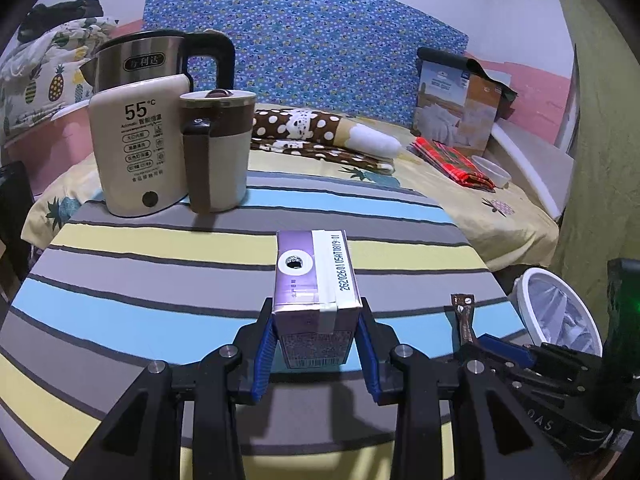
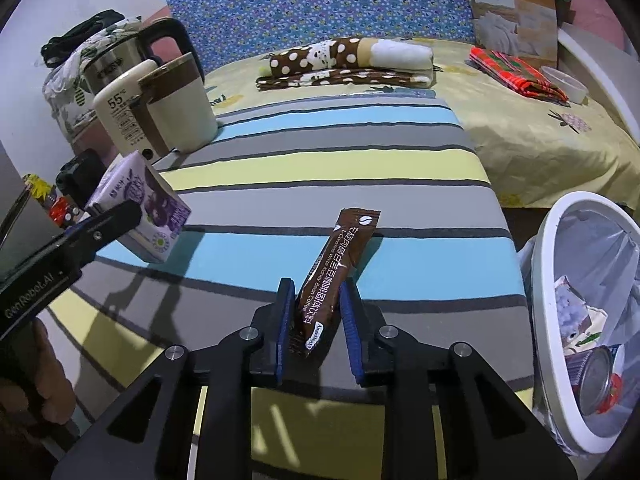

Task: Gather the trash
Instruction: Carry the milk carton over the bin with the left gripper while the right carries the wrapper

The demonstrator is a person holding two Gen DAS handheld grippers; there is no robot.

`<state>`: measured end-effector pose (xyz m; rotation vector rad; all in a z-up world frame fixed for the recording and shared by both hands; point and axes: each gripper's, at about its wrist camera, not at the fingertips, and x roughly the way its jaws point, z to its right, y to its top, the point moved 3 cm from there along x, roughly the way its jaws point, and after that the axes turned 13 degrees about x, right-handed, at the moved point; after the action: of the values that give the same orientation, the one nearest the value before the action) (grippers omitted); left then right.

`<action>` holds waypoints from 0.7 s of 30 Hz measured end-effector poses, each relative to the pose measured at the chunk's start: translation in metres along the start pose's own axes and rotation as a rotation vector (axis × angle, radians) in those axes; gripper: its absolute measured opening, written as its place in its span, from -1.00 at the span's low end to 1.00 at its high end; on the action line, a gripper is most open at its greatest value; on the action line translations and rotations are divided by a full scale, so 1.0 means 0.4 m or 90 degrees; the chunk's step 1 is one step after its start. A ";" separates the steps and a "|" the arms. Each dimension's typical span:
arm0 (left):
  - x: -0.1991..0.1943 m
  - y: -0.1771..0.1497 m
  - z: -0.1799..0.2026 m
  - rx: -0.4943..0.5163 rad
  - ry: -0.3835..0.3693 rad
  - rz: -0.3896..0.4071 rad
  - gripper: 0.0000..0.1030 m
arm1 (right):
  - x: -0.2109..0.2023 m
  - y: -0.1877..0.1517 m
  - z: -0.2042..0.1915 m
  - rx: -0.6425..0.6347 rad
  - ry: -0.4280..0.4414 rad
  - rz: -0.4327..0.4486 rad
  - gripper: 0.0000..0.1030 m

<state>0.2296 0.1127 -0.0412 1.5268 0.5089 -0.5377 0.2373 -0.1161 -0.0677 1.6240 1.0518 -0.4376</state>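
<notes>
Off the striped surface's (image 2: 320,160) right edge stands the white bin (image 2: 560,240), nearer the right gripper (image 2: 316,312), jaws clamped on the upright coffee sachet (image 2: 336,276), than the left gripper (image 1: 316,344), clamped on the purple carton (image 1: 312,280).

Both views are dim indoor pictures with a cool bluish cast and dark vignetted corners. Fisheye distortion bows the stripes of the tablecloth (image 1: 160,264) and curves the bed's patterned headboard (image 1: 320,40) toward the edges. Light falls from above and ahead: the milk carton (image 2: 140,208) and the coffee sachet (image 2: 340,264) cast soft, long shadows toward the camera. Weak highlights gleam on the steel kettle (image 1: 140,60). The centre is sharp, printed text legible; the periphery softens, and grain is visible throughout.
</notes>
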 end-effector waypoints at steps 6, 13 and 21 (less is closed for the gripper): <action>-0.024 -0.017 0.032 0.011 -0.013 0.000 -0.28 | -0.038 -0.008 0.008 -0.003 0.016 0.011 -0.51; -0.053 -0.026 0.105 0.043 -0.028 0.003 -0.28 | -0.076 -0.017 0.028 0.001 0.027 0.021 -0.51; -0.072 -0.022 0.204 0.083 -0.046 0.002 -0.28 | -0.127 -0.022 0.060 0.009 0.033 0.039 -0.51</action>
<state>0.1995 0.0317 -0.0312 1.6259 0.4214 -0.6317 0.2082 -0.1584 -0.0434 1.6829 1.0364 -0.3641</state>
